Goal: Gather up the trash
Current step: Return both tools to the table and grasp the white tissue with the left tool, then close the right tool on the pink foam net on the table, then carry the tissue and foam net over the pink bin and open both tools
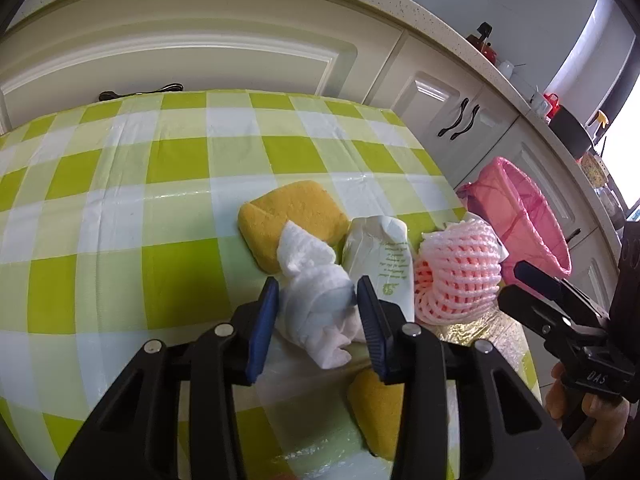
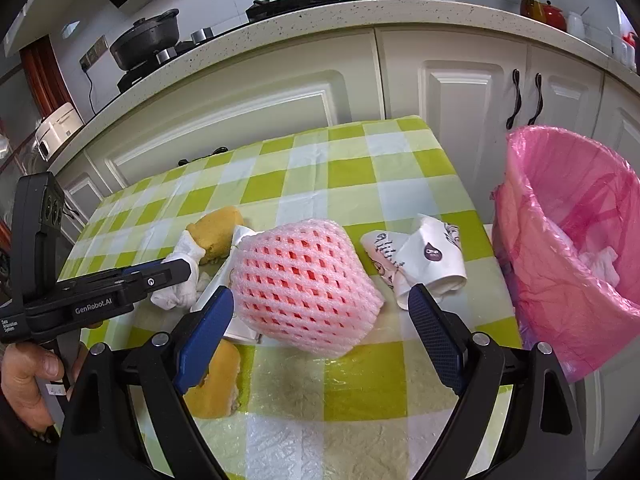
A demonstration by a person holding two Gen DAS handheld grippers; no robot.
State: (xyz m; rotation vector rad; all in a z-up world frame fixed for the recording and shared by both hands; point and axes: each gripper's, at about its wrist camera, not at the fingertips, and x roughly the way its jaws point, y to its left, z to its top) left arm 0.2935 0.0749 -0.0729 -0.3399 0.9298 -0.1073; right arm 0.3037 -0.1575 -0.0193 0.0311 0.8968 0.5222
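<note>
Your right gripper [image 2: 320, 320] stands wide open, its blue fingers [image 2: 206, 332] flanking the pink foam fruit net [image 2: 300, 284] without touching it, on the green checked tablecloth [image 2: 340, 176]. Just right of the net lies a crumpled white paper cup [image 2: 424, 260], and the pink-lined trash bin [image 2: 568, 248] stands off the table's right edge with some white paper already inside. To your left, the left gripper [image 2: 176, 272] reaches in toward a white tissue wad [image 2: 180, 280], beside two yellow sponges [image 2: 216, 232].

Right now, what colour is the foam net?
Pink foam net, seen best in the right wrist view.
</note>
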